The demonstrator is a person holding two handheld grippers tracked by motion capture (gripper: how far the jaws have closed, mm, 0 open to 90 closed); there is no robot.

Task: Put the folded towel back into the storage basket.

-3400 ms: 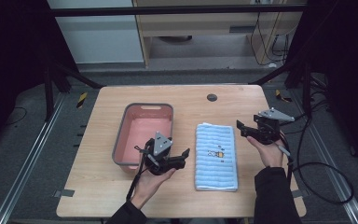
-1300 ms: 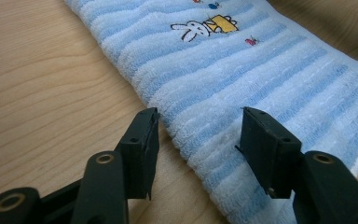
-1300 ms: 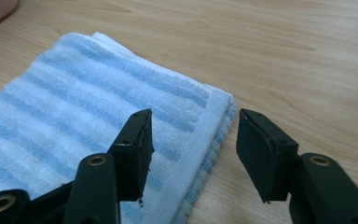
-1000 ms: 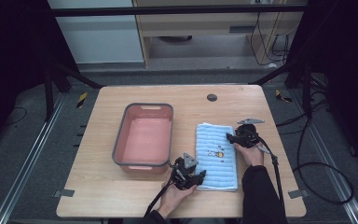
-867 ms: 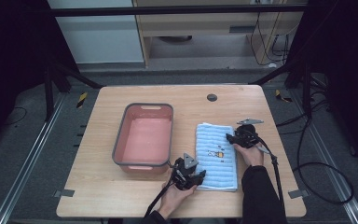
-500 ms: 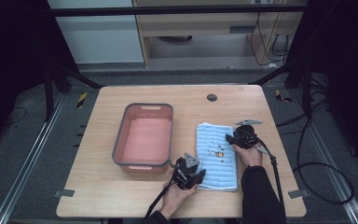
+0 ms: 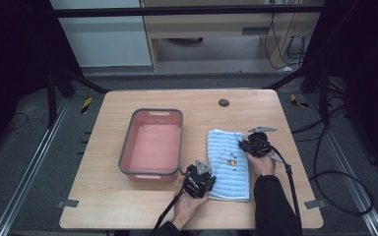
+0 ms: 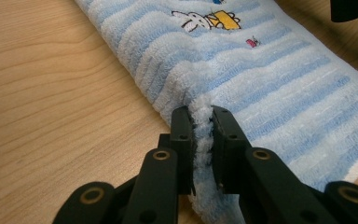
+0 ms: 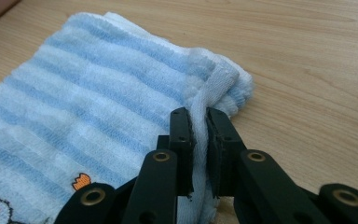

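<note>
A: While both grippers sit on the table [image 7: 128, 211], where is the towel [image 7: 229, 164]?
B: It lies folded on the right half, just right of the pink bin [image 7: 152, 142].
A: And the left gripper [image 8: 201, 128]?
B: Its jaws have just been closing and now pinch a fold of the towel's left edge, near the front corner. The cloth hides the pad faces.
A: The right gripper [image 9: 199, 125]?
B: It has just closed too, clamped on the hem at the towel's right edge, toward the far corner.
A: Can you see the towel's picture?
B: Partly: a small rabbit and a yellow shape, cut off at the frame edge. From the high view it is too small to read.
</note>
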